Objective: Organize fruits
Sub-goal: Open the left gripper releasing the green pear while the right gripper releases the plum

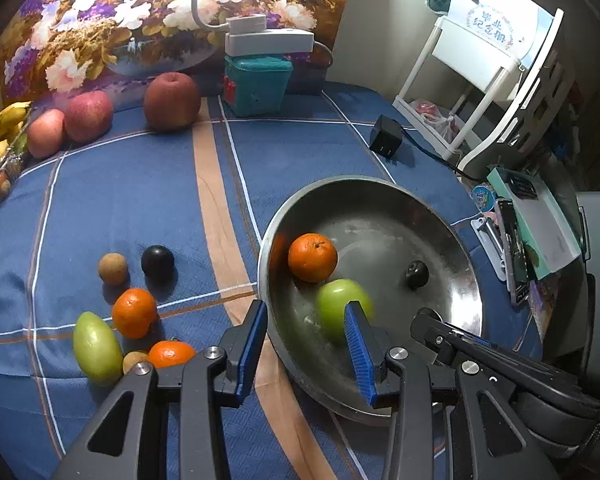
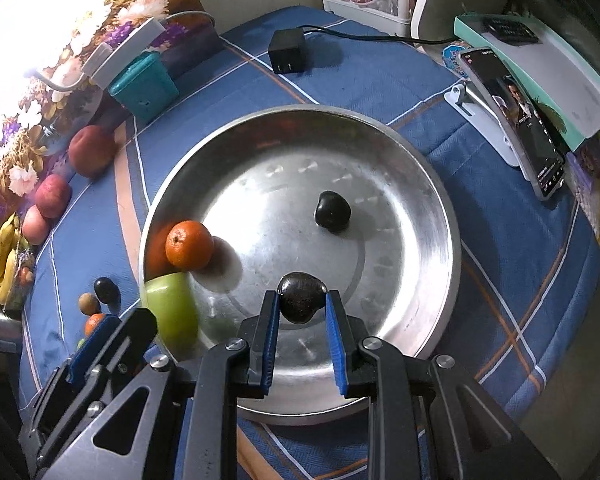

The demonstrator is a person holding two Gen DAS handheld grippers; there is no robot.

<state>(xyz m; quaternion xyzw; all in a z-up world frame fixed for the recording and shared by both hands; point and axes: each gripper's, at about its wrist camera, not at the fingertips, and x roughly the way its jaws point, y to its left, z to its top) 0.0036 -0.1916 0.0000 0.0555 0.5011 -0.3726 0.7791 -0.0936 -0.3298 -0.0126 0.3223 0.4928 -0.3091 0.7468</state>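
Observation:
A steel bowl holds an orange, a green fruit and a dark plum. My left gripper is open over the bowl's near rim, the green fruit just beyond its right finger. My right gripper is shut on a second dark plum above the bowl. On the cloth left of the bowl lie two oranges, a green mango, a black plum and a brown fruit.
Three red apples and bananas line the far left. A teal box with a lamp stands at the back. A black charger, a phone on a stand and a white rack are to the right.

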